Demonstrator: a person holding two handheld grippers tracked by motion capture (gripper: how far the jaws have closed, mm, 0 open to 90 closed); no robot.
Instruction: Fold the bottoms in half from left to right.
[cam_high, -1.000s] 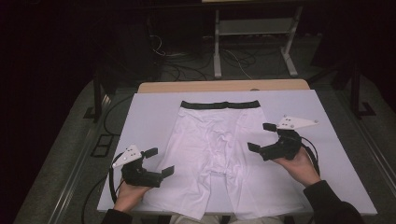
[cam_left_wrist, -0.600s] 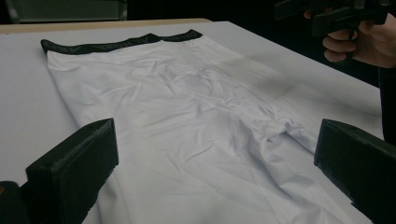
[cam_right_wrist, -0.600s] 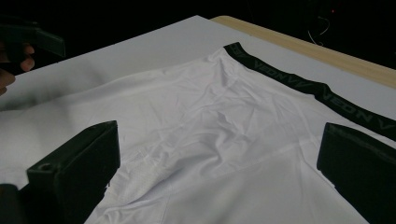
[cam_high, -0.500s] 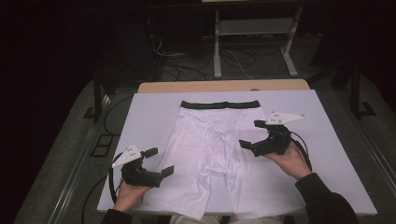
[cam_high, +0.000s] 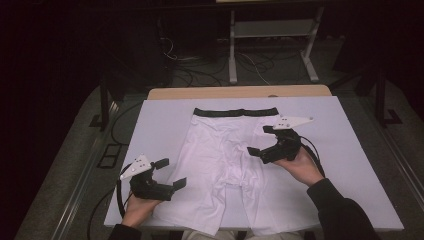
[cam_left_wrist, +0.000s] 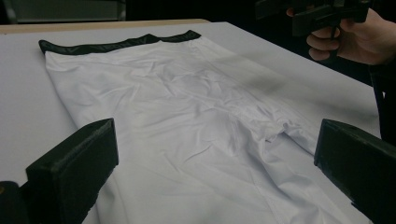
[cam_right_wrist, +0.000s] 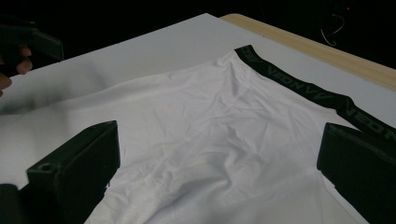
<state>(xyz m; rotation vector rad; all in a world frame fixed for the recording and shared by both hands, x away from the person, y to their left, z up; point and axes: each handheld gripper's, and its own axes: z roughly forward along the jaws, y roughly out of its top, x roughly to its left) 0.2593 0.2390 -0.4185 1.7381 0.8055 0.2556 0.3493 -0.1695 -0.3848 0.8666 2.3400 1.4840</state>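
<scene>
White shorts (cam_high: 220, 150) with a black waistband (cam_high: 235, 112) lie flat on the white table cover (cam_high: 160, 120), waistband at the far side. My left gripper (cam_high: 171, 173) stands open at the near left, just beside the left leg of the shorts (cam_left_wrist: 187, 107), with nothing between its jaws. Over the right hip of the shorts (cam_right_wrist: 196, 121) my right gripper (cam_high: 260, 140) hovers open, a little below the waistband (cam_right_wrist: 299, 88), and holds nothing. The right gripper (cam_left_wrist: 322, 11) also appears far off in the left gripper view.
The table's wooden edge (cam_high: 240, 92) runs along the far side. Behind it are a metal stand (cam_high: 272, 45) and cables on a dark floor. Bare white cover lies left and right of the shorts.
My right gripper has moved left and a little away from me, from beside the shorts to above their right hip. The left gripper has stayed put.
</scene>
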